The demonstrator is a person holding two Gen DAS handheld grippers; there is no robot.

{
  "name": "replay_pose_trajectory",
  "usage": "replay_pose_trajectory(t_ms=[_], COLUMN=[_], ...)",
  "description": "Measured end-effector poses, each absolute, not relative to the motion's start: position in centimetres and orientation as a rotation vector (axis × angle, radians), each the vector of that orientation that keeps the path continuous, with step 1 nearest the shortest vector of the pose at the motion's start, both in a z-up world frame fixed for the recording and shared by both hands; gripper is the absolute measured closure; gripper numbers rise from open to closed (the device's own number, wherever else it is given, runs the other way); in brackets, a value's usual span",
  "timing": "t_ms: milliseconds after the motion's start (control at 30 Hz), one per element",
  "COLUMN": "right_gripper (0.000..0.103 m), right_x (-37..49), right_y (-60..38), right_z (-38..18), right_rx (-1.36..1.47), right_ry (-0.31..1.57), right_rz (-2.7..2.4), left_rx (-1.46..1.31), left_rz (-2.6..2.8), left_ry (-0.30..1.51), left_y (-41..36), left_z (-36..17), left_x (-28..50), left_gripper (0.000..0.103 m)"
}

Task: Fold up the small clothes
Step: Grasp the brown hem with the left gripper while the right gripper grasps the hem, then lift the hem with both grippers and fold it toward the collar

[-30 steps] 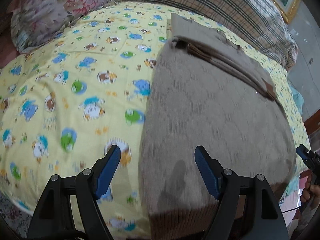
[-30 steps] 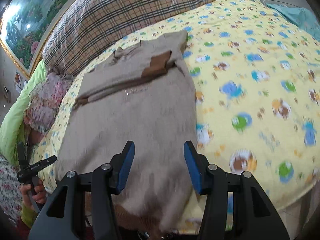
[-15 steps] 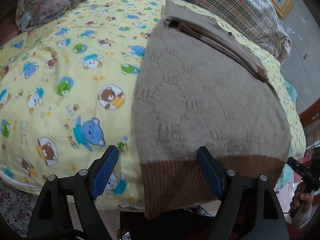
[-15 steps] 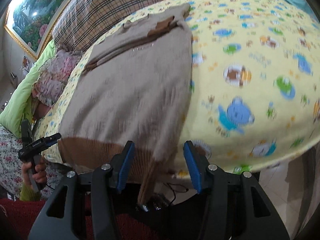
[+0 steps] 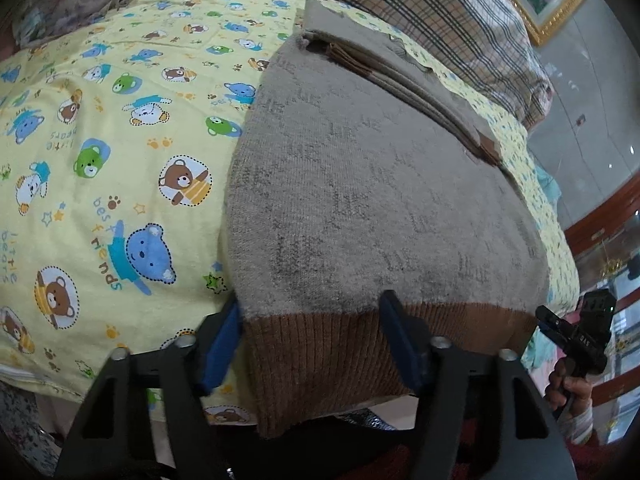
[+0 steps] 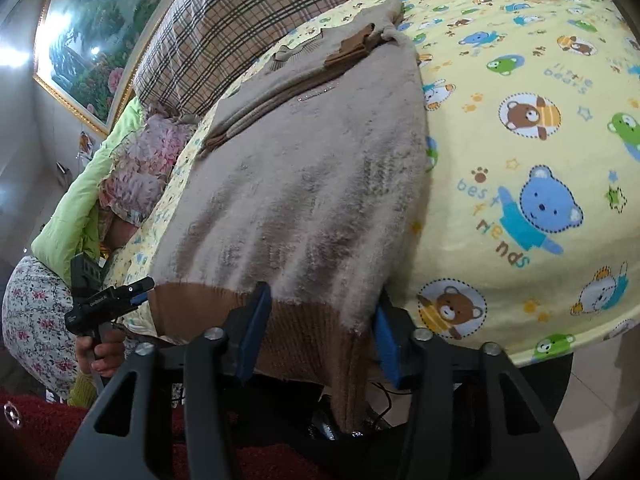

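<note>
A beige knitted sweater (image 5: 380, 200) lies flat on the bed, sleeves folded across its chest, and its brown ribbed hem (image 5: 320, 352) hangs over the near edge. My left gripper (image 5: 312, 332) straddles the hem's left corner with its jaws closing; the fabric sits between the blue pads without being bunched. In the right wrist view the same sweater (image 6: 300, 184) runs away from my right gripper (image 6: 320, 328), whose jaws are also closing around the hem's right corner (image 6: 312, 344). Each view catches the other gripper in a hand at its edge.
The yellow bear-print sheet (image 5: 100, 160) covers the bed. A plaid pillow (image 6: 248, 12) and a floral pillow (image 6: 136, 168) lie at the head, beside a green blanket (image 6: 80, 208). A framed painting (image 6: 100, 40) hangs behind. A red rug (image 6: 40, 432) is below.
Both grippers came down and back to the bed's near edge, so the brown hem now sits between their fingers. Both pairs of jaws have narrowed.
</note>
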State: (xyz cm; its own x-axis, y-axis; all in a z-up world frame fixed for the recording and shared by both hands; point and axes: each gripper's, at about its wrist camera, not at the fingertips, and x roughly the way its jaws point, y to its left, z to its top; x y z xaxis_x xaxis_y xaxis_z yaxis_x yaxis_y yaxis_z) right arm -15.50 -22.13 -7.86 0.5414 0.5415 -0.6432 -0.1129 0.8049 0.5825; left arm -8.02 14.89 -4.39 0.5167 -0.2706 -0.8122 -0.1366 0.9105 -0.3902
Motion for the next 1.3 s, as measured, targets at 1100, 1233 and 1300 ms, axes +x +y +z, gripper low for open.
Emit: replay_pose_trajectory(t_ms=[1100,1233,1300], right_gripper=[0.095,0.095,0.095], right_x=[-9.0,-4.8,-2.5], right_y=[-24.1,-25.3,-25.6], right_z=[1.0,2.5,3.2], right_rx=[0.620,0.660,0.658], right_ry=[0.618,0.533,0.516], right_rz=[0.699,0.633,0.597], left_rx=[-0.475,-0.468,-0.469], left_rz=[-0.173,-0.176,-0.165], left_ry=[0.779,0.710,0.698], left_y=[15.5,15.3,15.4], left_z=[3.9,6.3,6.7], left_x=[-2.5,2.6,5.0], left_gripper=[0.097,0.097,0.097])
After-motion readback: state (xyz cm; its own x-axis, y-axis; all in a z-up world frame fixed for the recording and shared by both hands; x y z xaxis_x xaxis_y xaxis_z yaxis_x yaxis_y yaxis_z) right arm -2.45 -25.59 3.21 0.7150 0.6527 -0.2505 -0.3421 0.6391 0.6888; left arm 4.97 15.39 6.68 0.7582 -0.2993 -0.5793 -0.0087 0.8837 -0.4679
